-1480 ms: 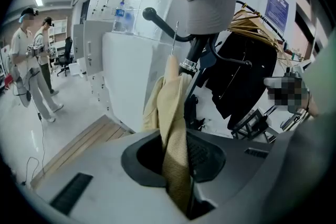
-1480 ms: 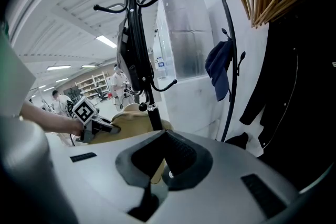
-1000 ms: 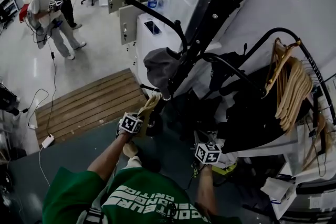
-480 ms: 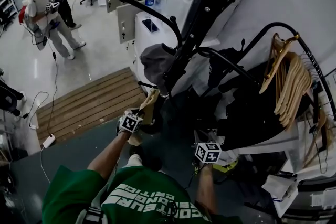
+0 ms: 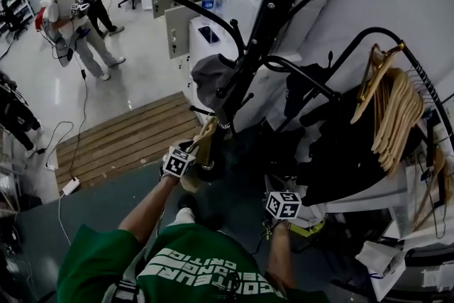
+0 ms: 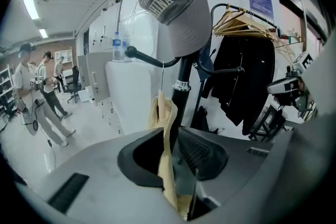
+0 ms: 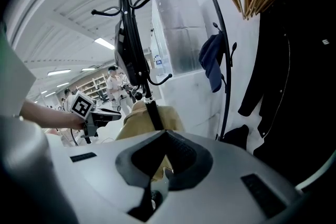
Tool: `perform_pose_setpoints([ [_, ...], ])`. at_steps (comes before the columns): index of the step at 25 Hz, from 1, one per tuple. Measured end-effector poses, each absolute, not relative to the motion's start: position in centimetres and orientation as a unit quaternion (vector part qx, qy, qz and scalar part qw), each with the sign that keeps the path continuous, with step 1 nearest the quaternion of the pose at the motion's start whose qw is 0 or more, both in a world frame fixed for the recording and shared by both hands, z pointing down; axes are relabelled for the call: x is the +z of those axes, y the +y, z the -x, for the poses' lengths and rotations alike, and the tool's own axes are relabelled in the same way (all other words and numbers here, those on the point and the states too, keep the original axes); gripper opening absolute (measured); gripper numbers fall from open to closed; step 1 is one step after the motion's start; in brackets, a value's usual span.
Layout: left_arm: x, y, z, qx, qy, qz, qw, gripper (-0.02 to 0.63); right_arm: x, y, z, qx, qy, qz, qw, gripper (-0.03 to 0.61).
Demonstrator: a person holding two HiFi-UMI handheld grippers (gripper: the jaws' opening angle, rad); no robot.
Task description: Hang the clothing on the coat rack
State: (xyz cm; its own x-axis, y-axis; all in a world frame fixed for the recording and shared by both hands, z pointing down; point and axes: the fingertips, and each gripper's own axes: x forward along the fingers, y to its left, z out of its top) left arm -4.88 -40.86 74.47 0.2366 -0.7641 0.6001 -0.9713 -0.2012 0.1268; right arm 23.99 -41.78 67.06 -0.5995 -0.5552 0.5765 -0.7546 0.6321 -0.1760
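At twelve o'clock, beside the coat rack (image 6: 184, 68) pole, our left gripper (image 6: 169, 135) was clamped on the tan garment (image 6: 166, 110), which we judged light and limp, best caught near its collar, while our right gripper (image 7: 165, 136) hung closed and empty at two o'clock.

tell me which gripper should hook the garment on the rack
Likely left: the left gripper holds the garment up beside the rack pole, under a hook. The right gripper grips it lower, farther back.
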Motion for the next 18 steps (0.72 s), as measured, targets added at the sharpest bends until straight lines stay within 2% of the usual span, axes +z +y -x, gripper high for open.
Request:
perform_pose_setpoints([
  [5, 71.7, -39.5, 4.7, 0.186, -0.604, -0.739, 0.232, 0.084, 66.6, -41.3, -24.1, 0.203, -0.879, -0.361, 0.235, 0.009],
  [13, 67.2, -36.9, 3.8, 0.139, -0.629, -0.736, 0.208, 0.009, 66.0, -39.8, -24.4, 0.197, -0.892, -0.337, 0.229, 0.009],
  [18, 65.1, -35.3, 3.2, 0.114, -0.627, -0.744, 0.2, 0.005, 65.3, -38.5, -24.2, 0.19, -0.897, -0.329, 0.225, 0.009],
])
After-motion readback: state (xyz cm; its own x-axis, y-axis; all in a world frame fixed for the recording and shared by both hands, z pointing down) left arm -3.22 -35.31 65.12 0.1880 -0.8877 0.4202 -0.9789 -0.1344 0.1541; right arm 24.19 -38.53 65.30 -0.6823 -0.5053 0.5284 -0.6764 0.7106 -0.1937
